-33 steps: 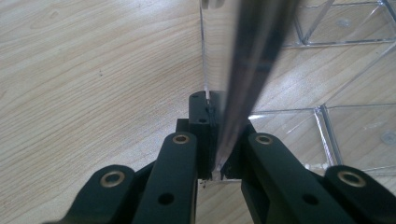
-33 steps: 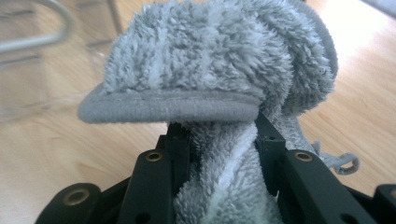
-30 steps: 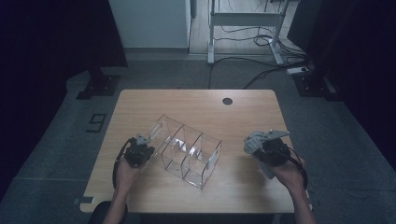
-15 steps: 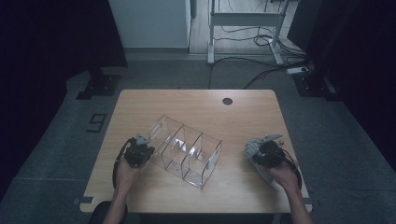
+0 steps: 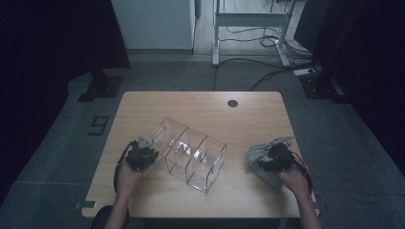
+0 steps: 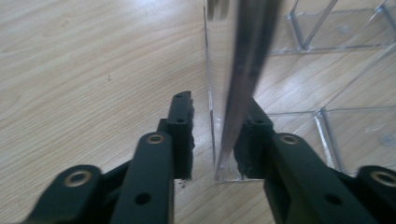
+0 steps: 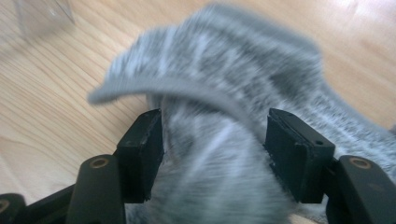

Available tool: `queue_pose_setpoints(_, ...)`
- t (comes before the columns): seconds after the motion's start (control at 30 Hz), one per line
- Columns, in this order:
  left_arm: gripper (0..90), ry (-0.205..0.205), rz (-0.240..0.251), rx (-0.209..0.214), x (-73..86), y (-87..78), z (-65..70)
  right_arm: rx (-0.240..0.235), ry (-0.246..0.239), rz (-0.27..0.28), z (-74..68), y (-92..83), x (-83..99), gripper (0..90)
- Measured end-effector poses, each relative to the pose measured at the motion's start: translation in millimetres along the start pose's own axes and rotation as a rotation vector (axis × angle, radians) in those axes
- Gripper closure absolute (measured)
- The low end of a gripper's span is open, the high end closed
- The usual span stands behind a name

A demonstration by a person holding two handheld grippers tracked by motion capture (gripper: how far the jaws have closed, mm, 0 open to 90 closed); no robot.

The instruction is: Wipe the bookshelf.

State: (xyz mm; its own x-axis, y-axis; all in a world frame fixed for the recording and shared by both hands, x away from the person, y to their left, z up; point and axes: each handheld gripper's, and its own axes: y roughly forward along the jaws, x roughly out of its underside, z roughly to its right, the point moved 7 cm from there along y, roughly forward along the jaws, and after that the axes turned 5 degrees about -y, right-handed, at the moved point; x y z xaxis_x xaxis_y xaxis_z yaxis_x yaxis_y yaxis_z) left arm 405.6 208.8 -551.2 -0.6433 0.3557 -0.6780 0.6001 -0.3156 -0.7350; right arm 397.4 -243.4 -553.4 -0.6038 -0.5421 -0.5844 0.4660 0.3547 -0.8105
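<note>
Left gripper (image 6: 212, 140): jaws just opening, astride the end wall of the clear acrylic three-compartment organiser (image 5: 191, 155), left pad clear. Right gripper (image 7: 215, 154): jaws opening around the grey knitted cloth (image 5: 260, 164) (no legible labels) on the wooden table (image 5: 258, 119).

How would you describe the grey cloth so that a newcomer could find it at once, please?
On the wooden table, look right of the clear organizer. The cloth lies crumpled under the right gripper, the sole soft, grey, striped item there.
</note>
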Motion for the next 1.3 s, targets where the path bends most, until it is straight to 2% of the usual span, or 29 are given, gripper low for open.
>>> queue_pose_setpoints(0.2, 59.2, -0.007, 0.038, 0.013, -2.3, -14.4, 1.3, -0.015, 0.010, 0.080, -2.4, -19.0, -12.9, 33.8)
queue_pose_setpoints(0.33, 58.1, -0.003, 0.051, 0.011, -1.5, -22.9, 1.8, -0.040, 0.008, 0.123, -7.7, -27.2, -21.4, 33.3)
queue_pose_setpoints(0.57, 66.1, -0.006, 0.082, 0.009, -1.0, -39.9, 3.2, -0.114, -0.033, 0.177, -27.4, -33.4, -37.5, 33.0)
queue_pose_setpoints(0.7, 73.2, -0.002, 0.082, 0.015, -0.5, -45.8, 5.8, -0.164, -0.066, 0.201, -41.6, -34.8, -47.8, 33.5)
queue_pose_setpoints(0.8, 76.9, 0.004, 0.078, -0.006, -0.2, -46.1, 5.6, -0.200, -0.084, 0.222, -50.9, -34.8, -55.5, 34.5)
queue_pose_setpoints(0.97, 81.5, -0.006, 0.076, -0.012, -0.9, -45.9, 3.8, -0.242, -0.122, 0.232, -63.5, -30.4, -67.8, 35.2)
queue_pose_setpoints(1.13, 85.8, -0.009, 0.066, -0.008, -2.8, -43.7, 1.7, -0.264, -0.158, 0.235, -73.3, -26.3, -79.1, 35.1)
queue_pose_setpoints(1.3, 86.1, -0.011, 0.063, -0.004, -5.9, -41.2, -0.2, -0.290, -0.185, 0.237, -82.7, -20.8, -89.2, 34.8)
